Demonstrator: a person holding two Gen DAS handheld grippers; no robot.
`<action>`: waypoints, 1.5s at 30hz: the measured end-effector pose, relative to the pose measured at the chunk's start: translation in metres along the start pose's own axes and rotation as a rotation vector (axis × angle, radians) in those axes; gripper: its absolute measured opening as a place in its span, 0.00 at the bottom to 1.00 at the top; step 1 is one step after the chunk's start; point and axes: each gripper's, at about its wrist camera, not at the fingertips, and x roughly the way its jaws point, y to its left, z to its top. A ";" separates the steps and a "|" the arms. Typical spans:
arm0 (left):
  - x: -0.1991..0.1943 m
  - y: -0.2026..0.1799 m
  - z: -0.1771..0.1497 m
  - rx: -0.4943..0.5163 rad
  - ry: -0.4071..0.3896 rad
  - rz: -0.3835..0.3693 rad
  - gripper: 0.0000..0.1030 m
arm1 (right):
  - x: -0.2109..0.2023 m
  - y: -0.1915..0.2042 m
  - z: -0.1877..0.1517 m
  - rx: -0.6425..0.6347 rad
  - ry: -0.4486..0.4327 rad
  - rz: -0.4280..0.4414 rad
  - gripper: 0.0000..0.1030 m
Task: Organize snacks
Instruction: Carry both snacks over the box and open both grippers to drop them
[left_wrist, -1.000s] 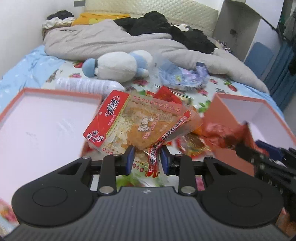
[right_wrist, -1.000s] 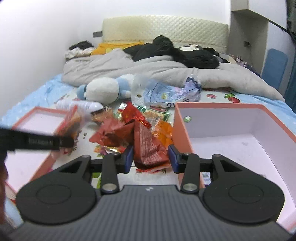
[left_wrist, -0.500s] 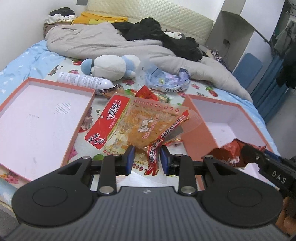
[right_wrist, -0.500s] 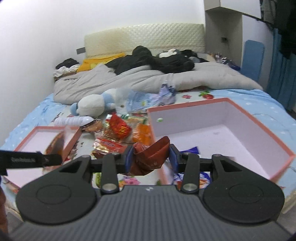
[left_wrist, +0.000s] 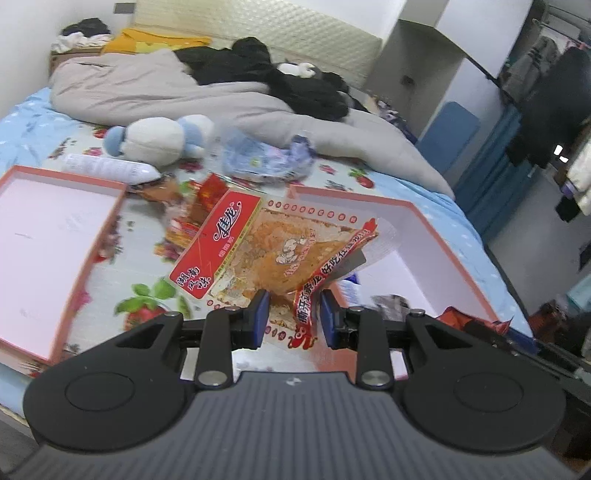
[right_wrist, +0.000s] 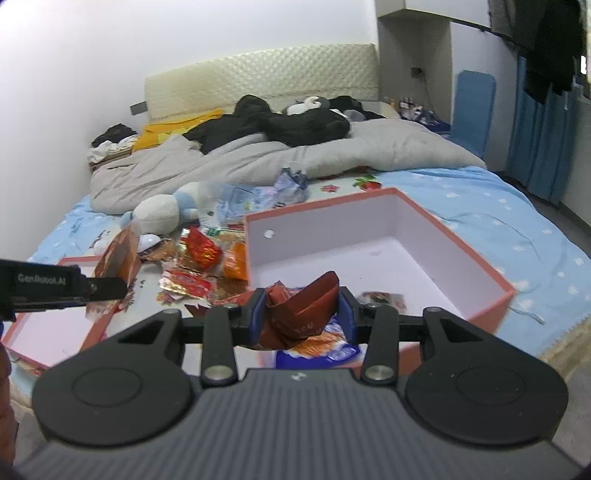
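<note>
Left wrist view: left gripper (left_wrist: 294, 319) pinches a flat tofu packet (left_wrist: 275, 251) by its crinkly bottom edge, above the box (left_wrist: 424, 218). Right gripper (right_wrist: 302, 315) clamps a crumpled red wrapper (right_wrist: 306, 308) over the box's near corner. Both look light, limp and slippery; edge holds suit them.

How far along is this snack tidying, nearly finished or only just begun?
Early, by the look of it. Done: a blue packet and a small dark one already lie in the deep orange box. In hand: the right gripper holds a dark red packet above that box; the left gripper holds a large red-and-clear packet. Left: a pile of snack packets on the bed, and the shallow tray shows nothing inside.
</note>
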 end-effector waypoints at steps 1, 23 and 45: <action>0.000 -0.006 -0.002 0.002 0.004 -0.010 0.33 | -0.002 -0.005 -0.001 0.004 0.003 -0.007 0.42; 0.144 -0.107 0.041 0.161 0.164 -0.147 0.33 | 0.076 -0.092 0.026 0.123 0.064 -0.103 0.42; 0.269 -0.124 0.071 0.187 0.291 -0.139 0.39 | 0.169 -0.127 0.033 0.156 0.165 -0.060 0.49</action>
